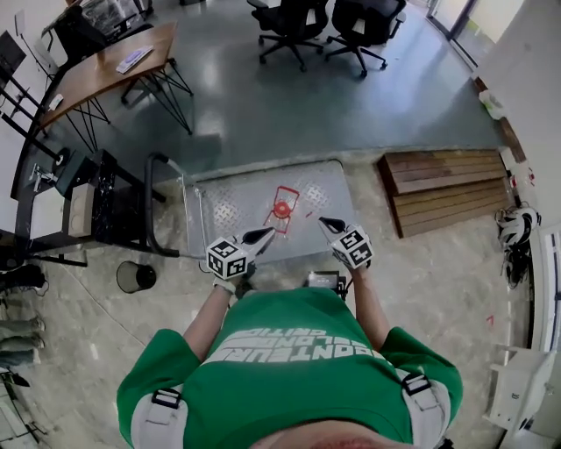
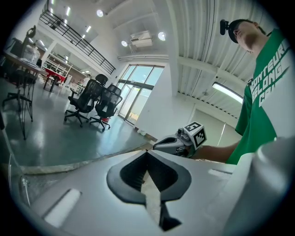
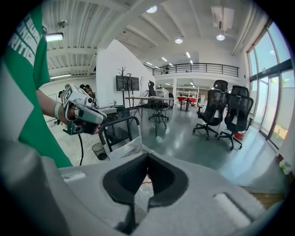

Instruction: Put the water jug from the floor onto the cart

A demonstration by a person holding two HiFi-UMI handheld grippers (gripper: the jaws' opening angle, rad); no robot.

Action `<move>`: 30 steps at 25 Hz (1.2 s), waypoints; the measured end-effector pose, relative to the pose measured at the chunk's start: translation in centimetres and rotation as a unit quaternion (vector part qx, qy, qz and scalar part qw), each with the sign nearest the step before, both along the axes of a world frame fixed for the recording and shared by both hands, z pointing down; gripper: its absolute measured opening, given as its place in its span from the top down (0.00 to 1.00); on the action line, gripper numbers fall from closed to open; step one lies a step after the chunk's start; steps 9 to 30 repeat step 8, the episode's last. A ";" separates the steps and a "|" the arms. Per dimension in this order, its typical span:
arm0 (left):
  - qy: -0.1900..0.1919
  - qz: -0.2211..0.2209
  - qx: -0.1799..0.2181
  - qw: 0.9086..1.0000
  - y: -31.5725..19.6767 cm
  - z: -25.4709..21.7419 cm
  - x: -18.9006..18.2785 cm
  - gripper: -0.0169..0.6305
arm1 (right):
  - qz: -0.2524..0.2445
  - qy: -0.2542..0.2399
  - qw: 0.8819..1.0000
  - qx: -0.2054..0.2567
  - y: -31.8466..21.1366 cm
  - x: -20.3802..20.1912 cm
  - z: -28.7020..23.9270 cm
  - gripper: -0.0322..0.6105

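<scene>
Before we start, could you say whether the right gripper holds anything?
No, the right gripper has its jaws shut together with nothing between them.

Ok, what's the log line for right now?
left gripper: shut, empty | right gripper: shut, empty | silver metal platform cart: no jug on it | water jug: not in view

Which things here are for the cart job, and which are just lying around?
For the job:
- cart
- left gripper, jaws together, empty
- right gripper, jaws together, empty
- no water jug shows in any view

Just lying about:
- wooden planks
- office chairs
- desk
- bin
</scene>
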State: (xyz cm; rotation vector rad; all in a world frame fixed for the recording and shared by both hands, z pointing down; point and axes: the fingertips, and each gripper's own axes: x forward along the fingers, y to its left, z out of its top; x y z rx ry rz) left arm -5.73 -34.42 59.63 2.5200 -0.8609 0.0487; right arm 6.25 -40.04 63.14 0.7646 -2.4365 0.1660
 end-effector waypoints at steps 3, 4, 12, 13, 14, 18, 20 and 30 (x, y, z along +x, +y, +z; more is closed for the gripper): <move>-0.002 0.007 0.009 1.000 -0.4 -1.2 -0.4 0.96 | 0.010 -0.002 1.000 0.020 -1.4 0.2 -2.0 0.96; -0.001 0.005 0.009 1.000 -0.5 -1.5 -0.5 0.96 | 0.012 -0.001 1.000 0.019 -1.5 0.4 -2.4 0.96; 0.005 -0.007 0.023 1.000 -2.6 -2.9 -0.7 0.96 | 0.013 0.004 1.000 0.025 -3.5 1.3 -3.7 0.96; 0.005 -0.007 0.023 1.000 -2.6 -2.9 -0.7 0.96 | 0.013 0.004 1.000 0.025 -3.5 1.3 -3.7 0.96; 0.005 -0.007 0.023 1.000 -2.6 -2.9 -0.7 0.96 | 0.013 0.004 1.000 0.025 -3.5 1.3 -3.7 0.96; 0.005 -0.007 0.023 1.000 -2.6 -2.9 -0.7 0.96 | 0.013 0.004 1.000 0.025 -3.5 1.3 -3.7 0.96; 0.005 -0.007 0.023 1.000 -2.6 -2.9 -0.7 0.96 | 0.013 0.004 1.000 0.025 -3.5 1.3 -3.7 0.96; 0.005 -0.007 0.023 1.000 -2.6 -2.9 -0.7 0.96 | 0.013 0.004 1.000 0.025 -3.5 1.3 -3.7 0.96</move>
